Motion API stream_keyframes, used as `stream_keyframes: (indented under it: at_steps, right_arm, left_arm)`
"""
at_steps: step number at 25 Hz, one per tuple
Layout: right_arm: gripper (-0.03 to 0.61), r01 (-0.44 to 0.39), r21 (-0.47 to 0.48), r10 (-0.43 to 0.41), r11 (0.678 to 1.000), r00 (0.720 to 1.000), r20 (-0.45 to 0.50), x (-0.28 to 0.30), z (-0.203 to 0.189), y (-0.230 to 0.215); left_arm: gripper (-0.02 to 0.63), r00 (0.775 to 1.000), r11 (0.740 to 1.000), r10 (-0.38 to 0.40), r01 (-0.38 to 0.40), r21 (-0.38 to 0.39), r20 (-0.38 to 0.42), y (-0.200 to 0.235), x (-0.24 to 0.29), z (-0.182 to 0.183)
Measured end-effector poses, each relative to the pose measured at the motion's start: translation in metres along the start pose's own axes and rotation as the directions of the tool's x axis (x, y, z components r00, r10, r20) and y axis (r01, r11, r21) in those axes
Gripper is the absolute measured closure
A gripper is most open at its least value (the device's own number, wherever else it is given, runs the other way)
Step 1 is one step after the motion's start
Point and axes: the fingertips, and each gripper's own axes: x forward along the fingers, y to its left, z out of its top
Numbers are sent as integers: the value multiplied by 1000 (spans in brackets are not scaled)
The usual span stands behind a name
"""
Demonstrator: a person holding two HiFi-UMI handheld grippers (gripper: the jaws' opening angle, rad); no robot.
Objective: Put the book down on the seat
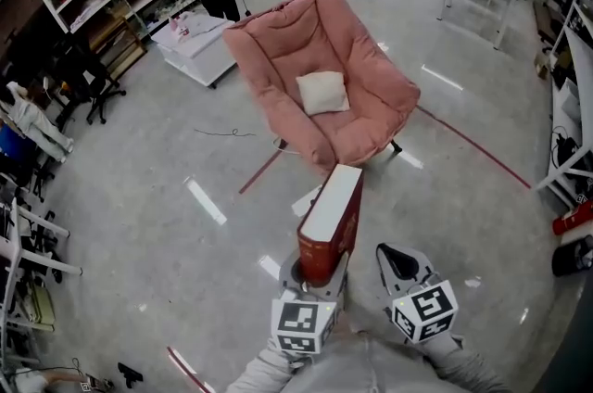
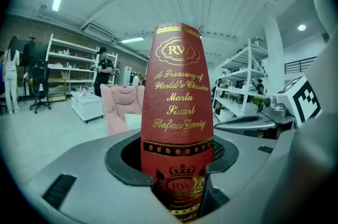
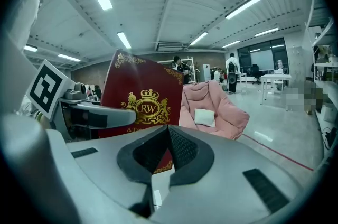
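While left gripper point(image 2: 177, 170) pinches the red book point(image 1: 332, 220) upright at its base and right gripper point(image 3: 168, 136) sits beside it, jaws pressed together, empty, step looks like carry: book airborne, well short of pink seat point(image 1: 371, 95); next needs approach, then lowering beside the cushion point(image 1: 322, 92).
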Motion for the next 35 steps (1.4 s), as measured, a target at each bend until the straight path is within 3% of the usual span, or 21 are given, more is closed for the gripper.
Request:
stream_keyframes:
  at_steps: [17, 35]
  right_arm:
    - [574, 50, -7, -51, 999, 999, -10, 102, 44, -39]
    - [574, 81, 45, -79, 996, 996, -42, 167, 54, -85]
  left_arm:
    - [368, 998, 998, -58, 58, -9, -39, 80, 87, 29]
    - [368, 993, 996, -89, 87, -23, -78, 118, 162, 43]
